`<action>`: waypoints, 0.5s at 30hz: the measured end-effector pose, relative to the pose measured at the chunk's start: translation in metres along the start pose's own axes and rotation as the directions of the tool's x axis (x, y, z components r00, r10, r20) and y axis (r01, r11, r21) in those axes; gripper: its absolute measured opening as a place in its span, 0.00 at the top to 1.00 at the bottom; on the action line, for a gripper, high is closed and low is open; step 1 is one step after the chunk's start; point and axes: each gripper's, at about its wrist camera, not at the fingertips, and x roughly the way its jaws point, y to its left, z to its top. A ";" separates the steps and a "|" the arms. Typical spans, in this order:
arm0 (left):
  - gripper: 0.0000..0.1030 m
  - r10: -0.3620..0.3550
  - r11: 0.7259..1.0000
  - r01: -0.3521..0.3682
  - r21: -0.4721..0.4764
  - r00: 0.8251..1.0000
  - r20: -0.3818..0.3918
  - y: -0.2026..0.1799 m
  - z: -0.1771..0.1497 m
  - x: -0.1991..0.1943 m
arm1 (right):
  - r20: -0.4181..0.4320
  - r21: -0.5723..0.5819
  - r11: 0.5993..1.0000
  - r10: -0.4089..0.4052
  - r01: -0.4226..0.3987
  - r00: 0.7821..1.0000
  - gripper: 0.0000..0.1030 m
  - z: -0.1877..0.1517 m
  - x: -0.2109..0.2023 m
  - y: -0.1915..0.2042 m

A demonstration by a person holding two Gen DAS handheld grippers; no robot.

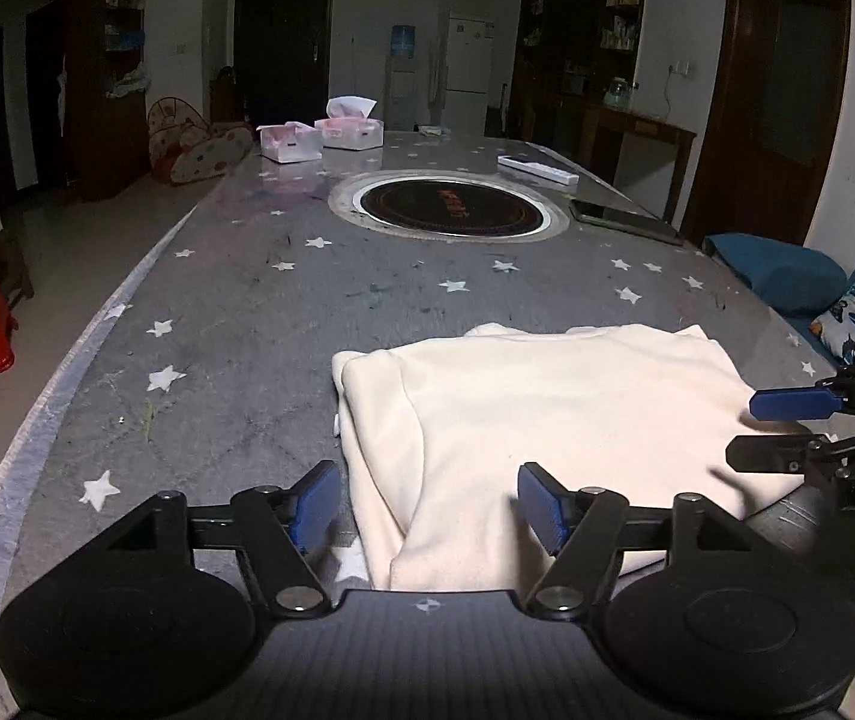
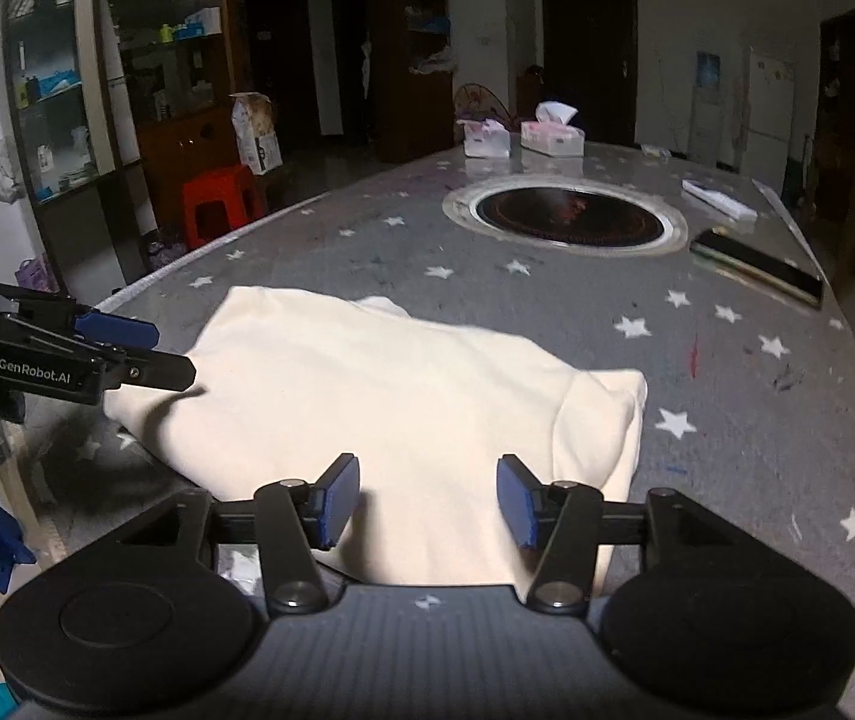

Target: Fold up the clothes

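So the cream garment (image 1: 547, 420) is lying folded into a rough rectangle at the near end of the tabletop (image 1: 235, 324), which has a grey cover printed with white stars. Both grippers sit right at its near edge.

The left gripper (image 1: 427, 507) has its blue pads spread wide, nothing pinched between them, with the folded left edge of the cloth showing in the gap. Same deal for the right gripper (image 2: 429, 501): pads apart, cloth visible between them but not clamped.

Readable writing: from the right wrist camera you can see the left gripper coming in from the side with "GenRobot.AI" printed in white on its black body. In the left wrist view the right gripper (image 1: 781, 432) pokes in over the garment's right corner, and only the letters "DA" show on it before the frame cuts off.

Further back there's a round black induction cooktop (image 1: 451, 207) sunk into the tabletop with reddish lettering on it, too blurry to read. Past that, two pink-and-white tissue boxes (image 1: 322, 135), a white power strip (image 1: 538, 169) and a dark flat device (image 2: 757, 267) near the right edge. A red stool (image 2: 220, 201) stands on the floor off to the left.
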 end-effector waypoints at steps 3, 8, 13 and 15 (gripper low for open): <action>0.32 0.007 1.000 -0.006 0.010 1.000 -0.021 0.000 -0.008 0.004 | -0.005 -0.010 1.000 0.008 -0.008 1.000 0.46 -0.001 0.000 0.005; 0.32 -0.002 1.000 0.002 -0.026 1.000 -0.030 0.006 -0.013 0.001 | -0.033 -0.030 1.000 0.003 -0.004 0.999 0.46 -0.007 0.007 0.009; 0.32 0.008 0.999 -0.008 -0.038 1.000 -0.008 0.011 -0.008 -0.005 | -0.012 -0.053 0.998 0.023 -0.024 1.000 0.45 0.002 -0.001 0.017; 0.31 0.020 0.999 -0.021 -0.039 0.999 -0.025 0.012 -0.010 0.000 | -0.027 -0.069 0.997 0.033 -0.035 0.999 0.45 0.001 0.005 0.022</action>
